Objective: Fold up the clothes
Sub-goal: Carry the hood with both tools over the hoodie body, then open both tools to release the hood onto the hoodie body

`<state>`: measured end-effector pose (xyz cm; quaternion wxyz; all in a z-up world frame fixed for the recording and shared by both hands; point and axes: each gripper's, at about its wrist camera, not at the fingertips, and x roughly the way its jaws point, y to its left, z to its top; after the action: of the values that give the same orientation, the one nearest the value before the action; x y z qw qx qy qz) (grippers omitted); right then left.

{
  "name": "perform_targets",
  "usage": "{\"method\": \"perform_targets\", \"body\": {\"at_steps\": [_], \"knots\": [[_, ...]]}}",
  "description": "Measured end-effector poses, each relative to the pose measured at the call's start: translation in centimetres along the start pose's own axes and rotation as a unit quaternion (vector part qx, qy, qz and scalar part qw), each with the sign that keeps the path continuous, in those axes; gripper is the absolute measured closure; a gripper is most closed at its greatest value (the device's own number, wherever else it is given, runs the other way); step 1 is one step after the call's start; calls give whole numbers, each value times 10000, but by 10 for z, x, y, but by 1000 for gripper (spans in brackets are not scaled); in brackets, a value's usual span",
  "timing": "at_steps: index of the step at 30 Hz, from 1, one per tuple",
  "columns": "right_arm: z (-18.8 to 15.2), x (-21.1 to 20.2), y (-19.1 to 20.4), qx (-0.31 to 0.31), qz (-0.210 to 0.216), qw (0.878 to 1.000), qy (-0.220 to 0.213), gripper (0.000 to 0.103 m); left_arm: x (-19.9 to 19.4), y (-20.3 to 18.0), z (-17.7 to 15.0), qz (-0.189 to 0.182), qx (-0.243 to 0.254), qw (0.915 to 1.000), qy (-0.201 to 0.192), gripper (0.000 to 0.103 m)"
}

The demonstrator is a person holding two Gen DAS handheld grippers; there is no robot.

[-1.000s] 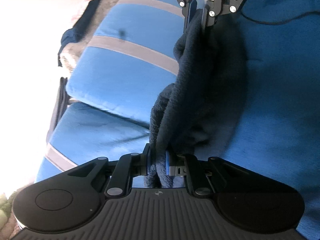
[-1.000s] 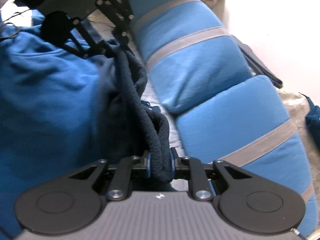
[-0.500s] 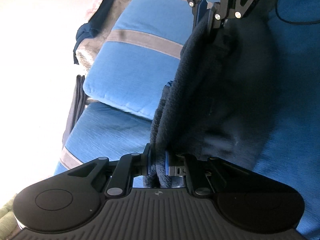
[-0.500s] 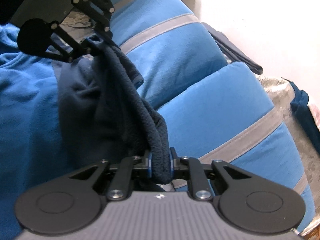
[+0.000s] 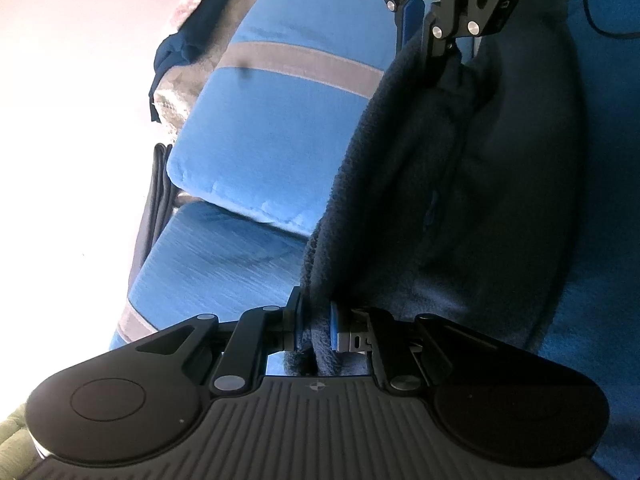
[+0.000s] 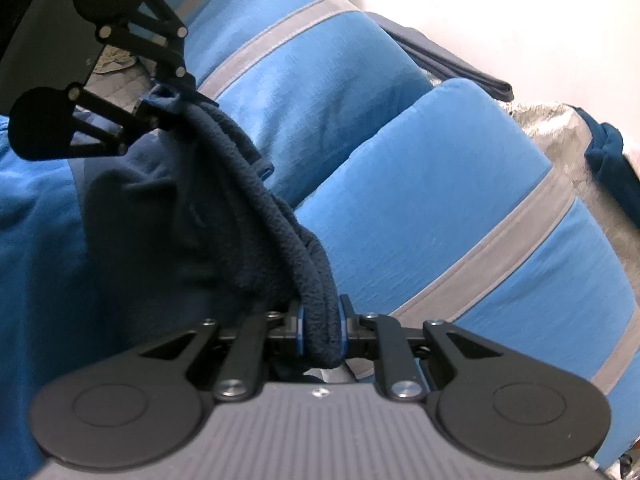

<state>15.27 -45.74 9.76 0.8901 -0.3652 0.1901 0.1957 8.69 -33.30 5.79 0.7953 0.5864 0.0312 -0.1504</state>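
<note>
A dark navy fleece garment (image 5: 460,200) hangs stretched between my two grippers, above a bright blue cloth (image 5: 600,240). My left gripper (image 5: 316,330) is shut on one bunched edge of the fleece at the bottom of the left wrist view. At the top of that view, my right gripper (image 5: 424,36) pinches the far edge. In the right wrist view my right gripper (image 6: 320,334) is shut on a thick fold of the garment (image 6: 224,216). My left gripper (image 6: 160,100) grips the other end at upper left.
Two blue cushions with grey stripes (image 6: 440,208) (image 5: 280,120) lie beside the garment. A dark blue cloth (image 6: 612,160) sits on a pale patterned cover at the far right. A dark flat strap (image 6: 452,60) lies behind the cushions by a white wall.
Both grippers have drawn further apart, pulling the fleece edge straighter between them. The right wrist has rolled, tilting its view. Both grips stay shut on the garment.
</note>
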Motion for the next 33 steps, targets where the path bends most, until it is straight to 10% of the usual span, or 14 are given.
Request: {"method": "perform_targets", "body": {"at_steps": [18,26,33], "knots": [[-16,55,5,460,276,9974,479,85,36,-24,-11,-480,-529,9962,506,73],[-14,65,5,748,-5,9943,764,20,38,0,-14,-512,-1151,9896,692,27],[-15,51,-9,688,-42,9947,759,8,19,27,-27,-784,-1543,9820,762,23]]}}
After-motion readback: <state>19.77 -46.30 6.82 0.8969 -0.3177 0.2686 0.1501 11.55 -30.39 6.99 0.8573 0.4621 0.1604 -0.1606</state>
